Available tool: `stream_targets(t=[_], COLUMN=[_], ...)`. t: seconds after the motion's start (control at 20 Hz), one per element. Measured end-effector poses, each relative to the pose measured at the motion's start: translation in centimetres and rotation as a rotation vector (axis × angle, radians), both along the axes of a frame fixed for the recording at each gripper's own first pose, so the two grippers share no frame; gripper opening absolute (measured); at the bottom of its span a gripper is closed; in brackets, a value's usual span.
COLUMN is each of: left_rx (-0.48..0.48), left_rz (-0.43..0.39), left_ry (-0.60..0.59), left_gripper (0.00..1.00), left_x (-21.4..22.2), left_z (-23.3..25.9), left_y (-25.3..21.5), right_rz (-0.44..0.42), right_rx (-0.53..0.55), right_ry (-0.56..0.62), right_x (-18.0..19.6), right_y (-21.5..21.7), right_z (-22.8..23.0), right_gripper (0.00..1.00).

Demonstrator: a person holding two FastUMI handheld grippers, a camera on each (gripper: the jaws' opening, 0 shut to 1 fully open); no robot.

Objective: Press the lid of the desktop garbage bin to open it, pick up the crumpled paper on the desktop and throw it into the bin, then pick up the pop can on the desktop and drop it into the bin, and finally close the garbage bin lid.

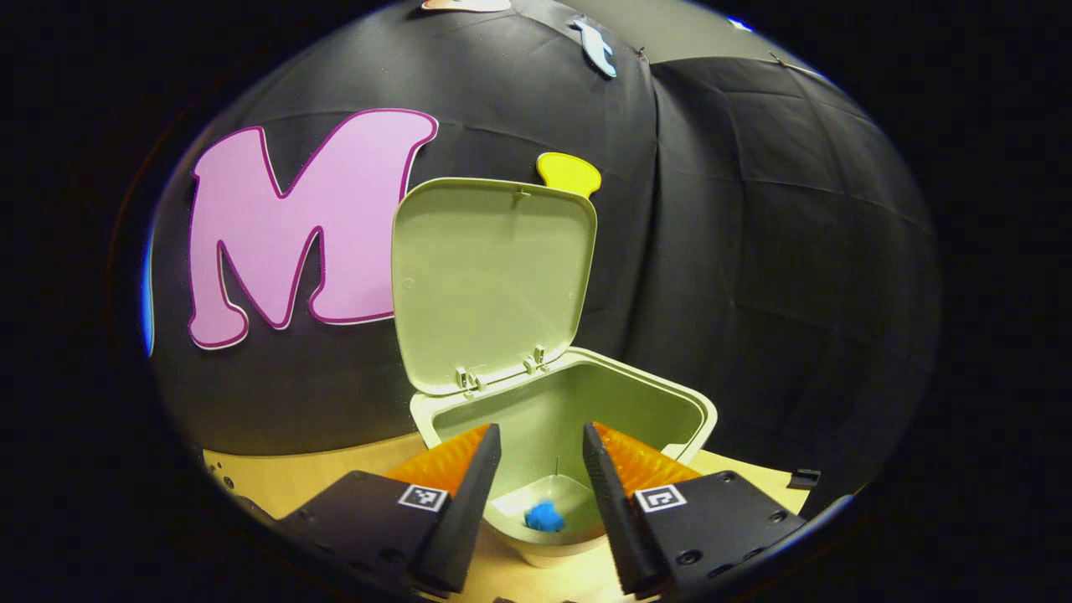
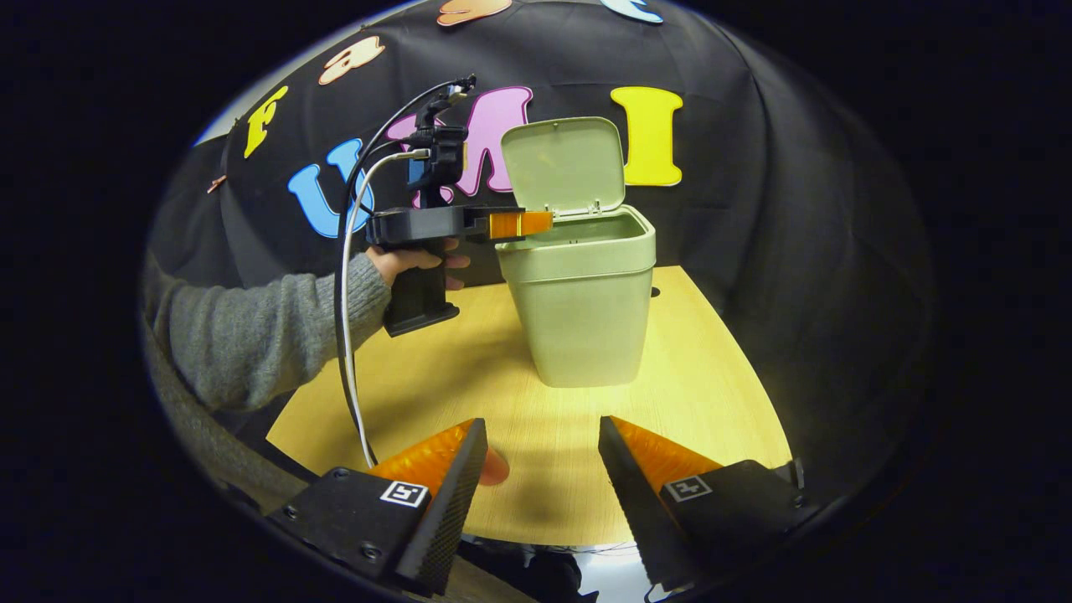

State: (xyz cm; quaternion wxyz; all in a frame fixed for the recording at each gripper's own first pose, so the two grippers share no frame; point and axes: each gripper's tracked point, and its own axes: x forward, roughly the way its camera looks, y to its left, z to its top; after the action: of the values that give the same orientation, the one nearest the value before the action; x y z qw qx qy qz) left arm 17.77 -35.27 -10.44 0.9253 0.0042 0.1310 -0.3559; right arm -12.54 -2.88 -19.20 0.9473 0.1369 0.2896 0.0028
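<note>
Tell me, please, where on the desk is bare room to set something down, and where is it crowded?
The desk is bare between the bin and the right gripper, and along the bin's right side to the desk edge. Left of the bin it is crowded: the left gripper reaches over the bin's rim, held by a hand, with a cable hanging down.

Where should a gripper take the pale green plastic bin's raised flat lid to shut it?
Take the lid by its free top edge, coming from above and in front. It stands near upright on hinges at the back rim of the bin, so that edge likely gives the most leverage. A push forward and down may suffice. The open left gripper is closest.
</note>
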Motion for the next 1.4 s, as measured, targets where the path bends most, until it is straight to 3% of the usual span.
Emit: stream_targets(t=[0.1, 0.35, 0.4, 0.75, 0.8, 0.85, 1.0, 1.05, 1.1, 1.4], left_rx=[0.001, 0.0, 0.005, -0.05, -0.052, -0.055, -0.072, -0.077, -0.077, -0.065], left_rz=[0.012, 0.067, 0.08, 0.131, 0.146, 0.162, 0.219, 0.241, 0.264, 0.421], left_ry=[-0.003, -0.028, -0.034, -0.065, -0.07, -0.073, -0.06, -0.057, -0.056, -0.015], left_gripper=[0.77, 0.89, 0.98, 0.98, 0.93, 0.98, 0.97, 0.93, 0.98, 0.97], left_x=[0.2, 0.3, 0.1, -3.0, -3.5, -3.9, -5.4, -5.8, -6.2, -8.9], left_z=[0.0, 0.8, 1.1, 4.1, 4.4, 4.5, 4.9, 4.9, 4.9, 2.5], left_y=[0.4, 2.1, 2.6, 7.5, 8.5, 9.6, 12.9, 14.1, 15.3, 22.5], right_rz=[0.003, 0.024, 0.032, 0.125, 0.139, 0.154, 0.199, 0.214, 0.233, 0.334], right_rx=[-0.001, 0.005, 0.006, 0.013, 0.012, 0.015, 0.031, 0.029, 0.026, -0.009], right_ry=[0.004, 0.006, 0.008, 0.015, 0.017, 0.019, 0.024, 0.029, 0.037, 0.067], right_x=[0.0, 0.3, 0.4, 0.9, 1.1, 1.3, 1.7, 1.8, 1.8, 2.5], right_y=[0.2, 0.9, 1.1, 4.0, 4.5, 5.2, 6.9, 7.4, 7.9, 10.7], right_z=[-0.1, -0.2, -0.2, -0.5, -0.6, -0.7, -1.1, -1.5, -1.8, -4.2], right_gripper=[0.87, 0.87, 0.87, 0.92, 0.92, 0.93, 0.94, 0.94, 0.95, 0.94])
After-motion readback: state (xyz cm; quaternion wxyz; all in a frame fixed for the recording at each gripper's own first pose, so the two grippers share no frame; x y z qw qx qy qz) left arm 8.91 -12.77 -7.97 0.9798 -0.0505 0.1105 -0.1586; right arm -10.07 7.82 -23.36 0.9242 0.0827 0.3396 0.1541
